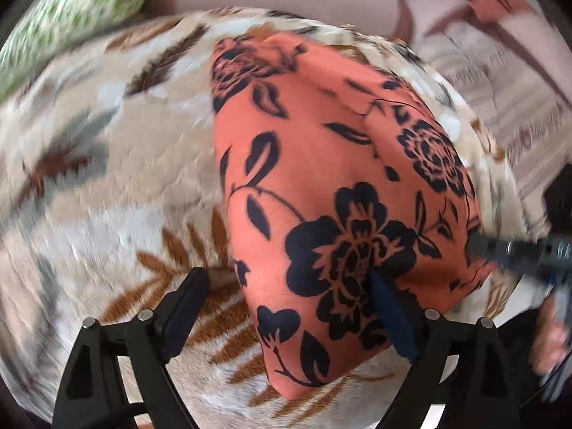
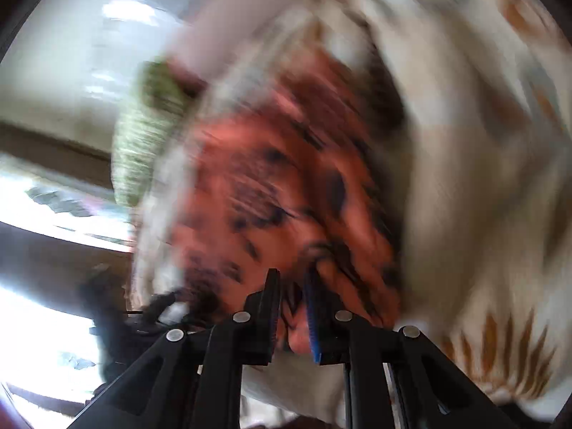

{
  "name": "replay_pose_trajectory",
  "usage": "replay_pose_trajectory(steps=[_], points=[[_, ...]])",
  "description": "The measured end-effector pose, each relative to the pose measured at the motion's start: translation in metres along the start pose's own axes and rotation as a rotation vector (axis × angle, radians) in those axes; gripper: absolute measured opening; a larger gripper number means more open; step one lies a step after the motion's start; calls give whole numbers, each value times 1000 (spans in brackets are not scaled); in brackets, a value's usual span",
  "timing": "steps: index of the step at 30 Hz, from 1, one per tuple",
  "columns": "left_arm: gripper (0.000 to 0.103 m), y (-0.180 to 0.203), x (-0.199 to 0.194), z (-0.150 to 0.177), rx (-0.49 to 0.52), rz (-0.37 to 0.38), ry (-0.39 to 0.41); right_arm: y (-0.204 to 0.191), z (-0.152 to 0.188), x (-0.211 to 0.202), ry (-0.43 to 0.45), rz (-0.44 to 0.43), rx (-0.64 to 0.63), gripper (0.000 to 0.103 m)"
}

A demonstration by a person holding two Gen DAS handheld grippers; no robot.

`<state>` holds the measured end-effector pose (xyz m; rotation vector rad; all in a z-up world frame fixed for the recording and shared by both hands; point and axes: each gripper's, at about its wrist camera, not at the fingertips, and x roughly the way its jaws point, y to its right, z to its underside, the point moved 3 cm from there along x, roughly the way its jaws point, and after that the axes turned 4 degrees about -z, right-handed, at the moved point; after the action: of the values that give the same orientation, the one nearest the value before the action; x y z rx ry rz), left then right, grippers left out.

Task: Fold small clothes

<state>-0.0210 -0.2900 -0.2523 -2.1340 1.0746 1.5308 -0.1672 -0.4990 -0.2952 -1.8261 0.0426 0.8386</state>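
An orange cloth with a black flower print (image 1: 321,164) lies partly folded on a beige fleece blanket with brown leaves (image 1: 107,178). My left gripper (image 1: 286,286) hangs just above the cloth's near end, jaws wide open. One finger is over the blanket, the other over the big black flower, and the cloth's left edge runs between them. My right gripper (image 1: 482,246) comes in from the right at the cloth's right edge. The right wrist view is blurred, but the right gripper (image 2: 291,282) is shut on a pinch of the orange cloth (image 2: 271,186).
A green and white patterned fabric (image 1: 71,10) lies at the blanket's far left, also visible as the green fabric (image 2: 143,132). Striped beige fabric (image 1: 500,89) lies beyond the blanket's right edge. A hand (image 1: 550,339) holds the right gripper at the lower right.
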Motion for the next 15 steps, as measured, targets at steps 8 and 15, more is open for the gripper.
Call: replay_pose_trajectory(steps=[8,15], points=[[91,-3,-49,-9,13,-45,125,-34,-16,-42,212,-5,-132,32],[91,-10,-76,-11,-19,-98,213,-65,-29,-52,395,-90,-185,82]])
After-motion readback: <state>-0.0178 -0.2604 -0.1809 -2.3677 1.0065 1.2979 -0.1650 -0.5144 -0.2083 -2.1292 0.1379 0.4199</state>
